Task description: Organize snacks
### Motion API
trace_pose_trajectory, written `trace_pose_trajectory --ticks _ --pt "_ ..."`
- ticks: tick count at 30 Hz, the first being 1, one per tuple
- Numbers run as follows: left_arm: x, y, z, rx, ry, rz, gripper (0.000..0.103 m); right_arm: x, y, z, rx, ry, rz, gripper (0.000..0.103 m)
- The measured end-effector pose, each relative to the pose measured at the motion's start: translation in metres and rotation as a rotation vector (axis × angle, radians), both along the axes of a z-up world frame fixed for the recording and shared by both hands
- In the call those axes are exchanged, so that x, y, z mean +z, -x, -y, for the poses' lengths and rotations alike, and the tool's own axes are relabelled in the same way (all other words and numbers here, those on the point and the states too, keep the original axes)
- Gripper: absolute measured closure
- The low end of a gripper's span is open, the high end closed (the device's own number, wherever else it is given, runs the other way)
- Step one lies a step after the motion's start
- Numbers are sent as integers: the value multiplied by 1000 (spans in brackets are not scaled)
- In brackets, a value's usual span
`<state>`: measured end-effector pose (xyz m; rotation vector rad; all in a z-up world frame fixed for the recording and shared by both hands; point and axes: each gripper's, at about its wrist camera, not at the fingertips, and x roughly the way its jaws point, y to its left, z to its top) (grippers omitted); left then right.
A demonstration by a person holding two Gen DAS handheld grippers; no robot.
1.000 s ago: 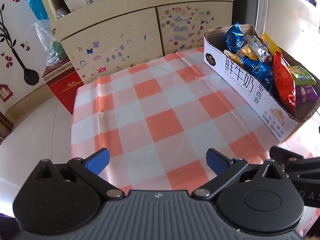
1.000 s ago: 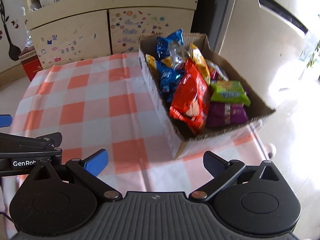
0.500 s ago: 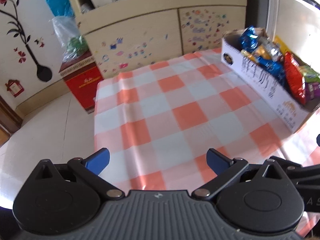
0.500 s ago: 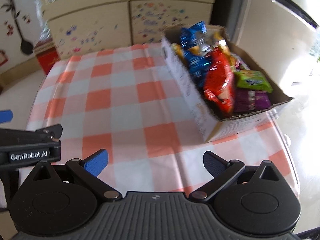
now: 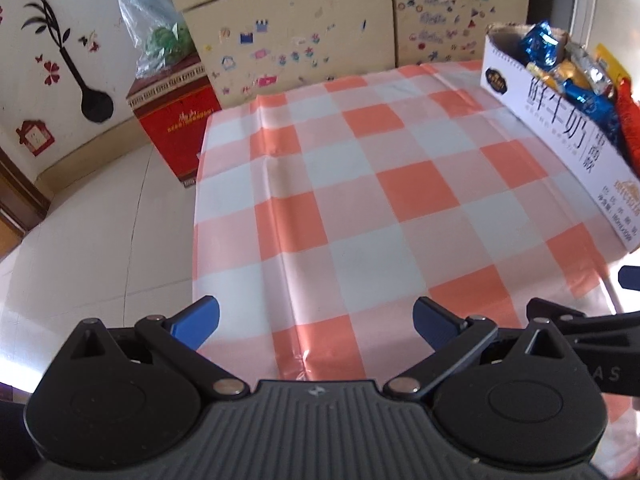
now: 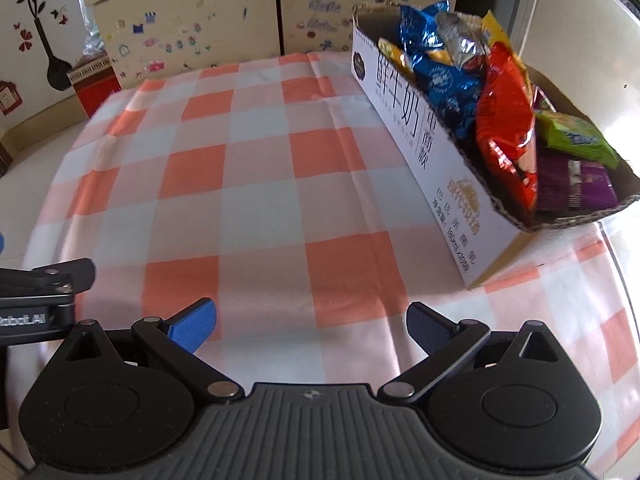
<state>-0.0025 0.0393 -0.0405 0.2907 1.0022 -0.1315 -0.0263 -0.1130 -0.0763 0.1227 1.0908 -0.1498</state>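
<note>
A white cardboard box (image 6: 432, 160) stands on the right side of the checked tablecloth (image 6: 256, 184), filled with snack packets: blue ones (image 6: 440, 80), a red bag (image 6: 506, 120), a green packet (image 6: 572, 136) and a purple one (image 6: 576, 186). The left wrist view shows the same box (image 5: 560, 136) at its far right. My left gripper (image 5: 316, 320) is open over the table's near left corner, holding nothing. My right gripper (image 6: 312, 326) is open over the near edge, short of the box, holding nothing.
A red carton (image 5: 172, 120) with a plastic bag (image 5: 156, 36) on it stands on the floor left of the table. Sticker-covered cupboards (image 6: 224, 20) run along the back wall. The tiled floor (image 5: 92, 220) lies beyond the table's left edge.
Both grippers have drawn back from the box and swung left, so the box sits further right in both views. Both stayed open.
</note>
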Motion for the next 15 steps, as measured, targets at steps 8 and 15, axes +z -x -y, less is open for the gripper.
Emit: trace_pose_trajectory --ticks 8,15 --pt "-5 -7 2 22 6 -6 1 -12 -4 -8 76 45 113 0" --pt "-10 -16 -1 53 -2 -11 1 -21 -10 -5 84 79 270 0"
